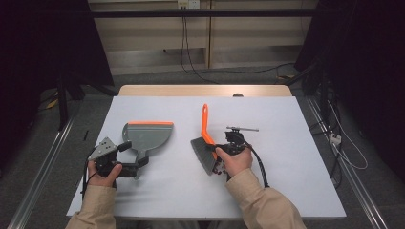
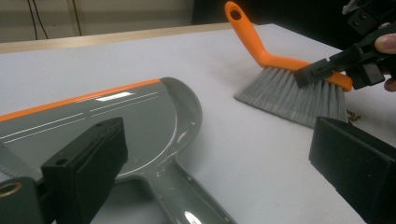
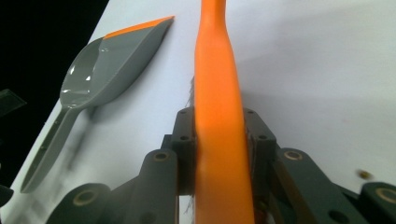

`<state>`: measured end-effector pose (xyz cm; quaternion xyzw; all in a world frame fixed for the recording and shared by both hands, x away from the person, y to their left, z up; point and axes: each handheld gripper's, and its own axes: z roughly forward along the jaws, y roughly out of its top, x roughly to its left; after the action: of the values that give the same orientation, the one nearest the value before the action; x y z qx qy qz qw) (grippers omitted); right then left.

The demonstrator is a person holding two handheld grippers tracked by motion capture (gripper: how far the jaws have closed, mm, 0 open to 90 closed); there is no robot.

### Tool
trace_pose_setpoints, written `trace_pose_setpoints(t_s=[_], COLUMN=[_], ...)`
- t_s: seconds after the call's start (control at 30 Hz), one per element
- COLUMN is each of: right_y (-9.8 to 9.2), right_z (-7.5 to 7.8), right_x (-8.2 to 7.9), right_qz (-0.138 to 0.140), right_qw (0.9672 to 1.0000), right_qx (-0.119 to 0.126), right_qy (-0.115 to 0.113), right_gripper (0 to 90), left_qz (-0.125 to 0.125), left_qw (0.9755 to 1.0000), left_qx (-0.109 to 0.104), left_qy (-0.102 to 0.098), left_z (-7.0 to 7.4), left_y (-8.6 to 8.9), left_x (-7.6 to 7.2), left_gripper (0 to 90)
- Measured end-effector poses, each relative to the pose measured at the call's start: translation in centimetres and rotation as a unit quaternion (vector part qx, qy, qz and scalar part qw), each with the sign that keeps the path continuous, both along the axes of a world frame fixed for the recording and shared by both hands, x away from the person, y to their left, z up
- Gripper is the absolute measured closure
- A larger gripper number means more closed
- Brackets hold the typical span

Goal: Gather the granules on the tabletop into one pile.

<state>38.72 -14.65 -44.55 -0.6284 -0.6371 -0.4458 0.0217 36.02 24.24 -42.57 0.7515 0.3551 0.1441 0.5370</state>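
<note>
Clamping brush (image 3: 217, 116) inside right hand-held gripper (image 3: 218, 149)

fingers (image 3: 189, 140) clamping orange brush (image 3: 215, 93), dustpan (image 3: 102, 65) beside

You are working at a pale grey surface (image 1: 286, 181) with a wooden far edge. A grey dustpan (image 1: 147, 136) with an orange lip is lying flat on it, left of an orange-handled brush (image 1: 204, 151) whose bristles are touching it.

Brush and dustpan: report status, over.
Right tool shut on brush. Left tool open over dustpan handle, not gripping. Small debris on table. Nothing blocking.
</note>
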Motion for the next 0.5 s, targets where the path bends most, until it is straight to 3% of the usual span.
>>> trace_pose_setpoints(t_s=[0.33,0.5], right_y=[-1.8,-2.0], right_z=[0.5,1.3], right_x=[-1.1,-1.2], right_qz=[-0.007,0.0], right_qw=[0.9999,0.9999], right_qx=[-0.007,0.012], right_qy=[-0.002,-0.012], right_gripper=[71.1,71.2], left_qz=[-0.001,-0.001], left_qw=[1.0,1.0], left_qx=[0.0,0.002], left_qy=[-0.001,-0.001], left_z=[0.0,0.0], left_y=[-0.1,-0.1], left_x=[0.0,0.0], left_gripper=[4.2,4.2])
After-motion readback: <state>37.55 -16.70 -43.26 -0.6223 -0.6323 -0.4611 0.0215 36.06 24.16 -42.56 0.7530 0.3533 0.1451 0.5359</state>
